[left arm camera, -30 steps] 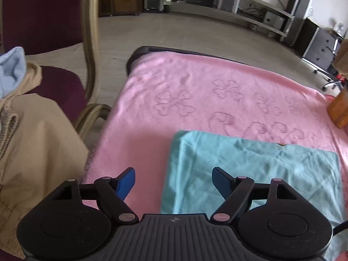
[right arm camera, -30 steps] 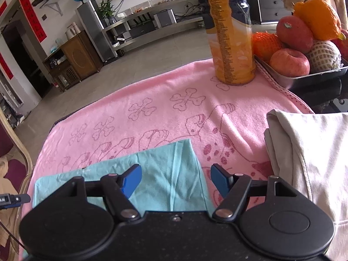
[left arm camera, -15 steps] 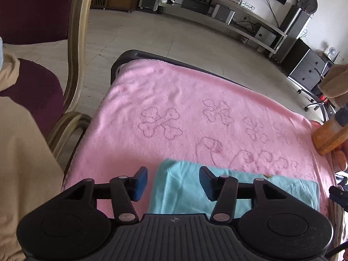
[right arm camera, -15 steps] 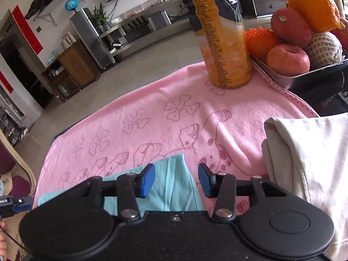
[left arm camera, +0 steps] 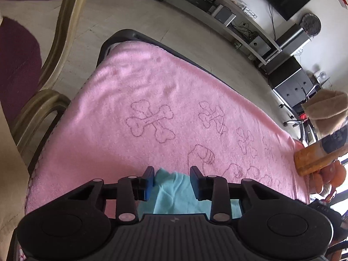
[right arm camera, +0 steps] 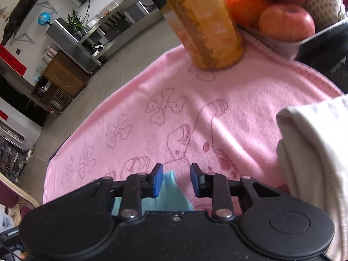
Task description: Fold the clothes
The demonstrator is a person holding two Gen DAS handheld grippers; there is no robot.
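In the left wrist view, a chair [left arm camera: 32,100] with a maroon seat stood at the far left, just beside the table [left arm camera: 121,35], whose dark rim showed past a pink towel [left arm camera: 152,91] printed with bone outlines. The left gripper [left arm camera: 172,177] hung low over the towel's near side, its blue-padded fingers [left arm camera: 149,181] parted with a clear gap between them. A corner of the teal cloth [left arm camera: 171,190] rose into that gap, bunched against the left pad and apart from the right one; the rest of the cloth ran back under the gripper body, lying on the towel. Whether the pads were pinching any fabric could not be told. At the far right edge stood an orange bottle [left arm camera: 313,161].

In the right wrist view, the towel [right arm camera: 250,100] filled the middle. The right gripper [right arm camera: 176,179] also had its fingers apart. The teal cloth's [right arm camera: 171,195] right corner lay between them, nearer the left pad, with bare pink towel beside the right pad. Beyond, the bottle [right arm camera: 208,28] stood on the towel's far edge, and just right of it a tray [right arm camera: 280,43] held fruit [right arm camera: 287,24]. A folded cream garment [right arm camera: 315,152] lay on the towel at the right, near the gripper but apart from the teal cloth.
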